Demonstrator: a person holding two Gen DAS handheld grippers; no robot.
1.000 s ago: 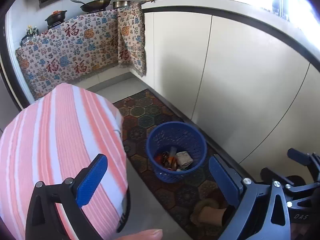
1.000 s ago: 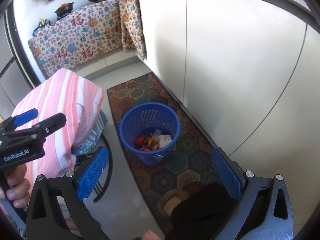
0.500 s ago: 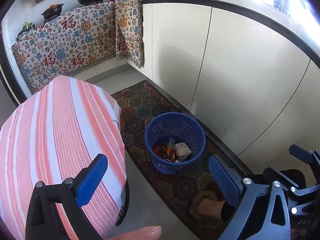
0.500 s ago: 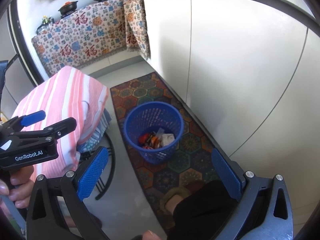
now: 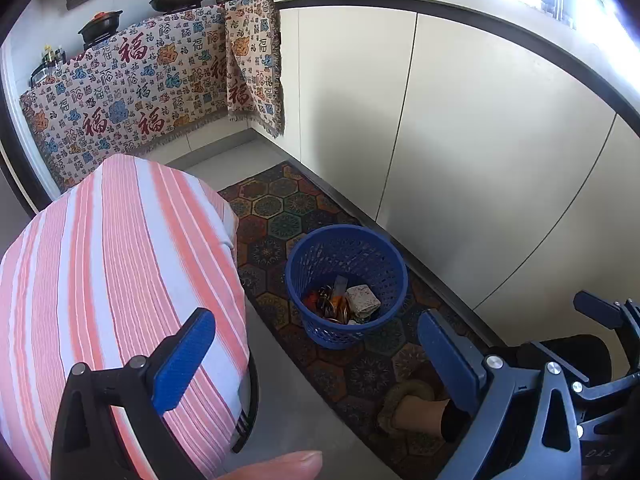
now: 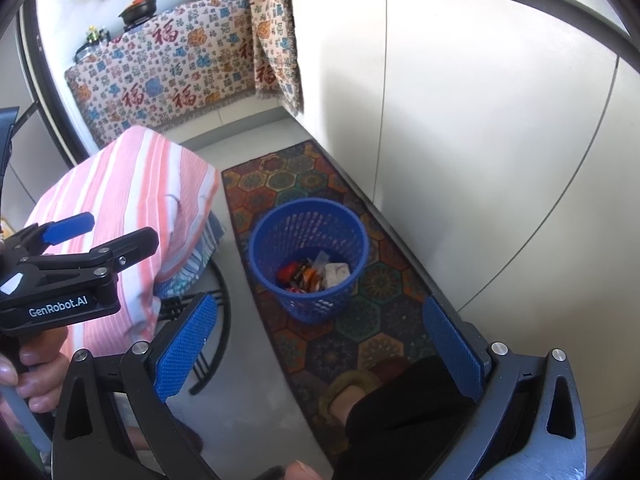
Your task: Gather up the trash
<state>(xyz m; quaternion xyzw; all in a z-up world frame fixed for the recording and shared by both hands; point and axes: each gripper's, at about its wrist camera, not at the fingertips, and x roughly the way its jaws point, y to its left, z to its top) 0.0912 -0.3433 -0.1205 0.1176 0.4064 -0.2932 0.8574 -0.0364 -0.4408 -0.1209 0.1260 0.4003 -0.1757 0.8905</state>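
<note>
Kitchen rug [image 5: 288,216], blue trash basket [image 5: 346,276] ahead between both wide, empty hand-held grippers [image 5: 312,356] [image 6: 320,348]

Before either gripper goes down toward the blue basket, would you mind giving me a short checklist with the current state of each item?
1. Left gripper open and empty: ok.
2. Right gripper open and empty: ok.
3. Blue basket upright on the patterned rug: ok.
4. Trash visible at the basket bottom: ok.
5. Space above the basket rim unobstructed: ok.
6. Person's foot and striped cloth clear of the basket: ok, though both are near.
</note>
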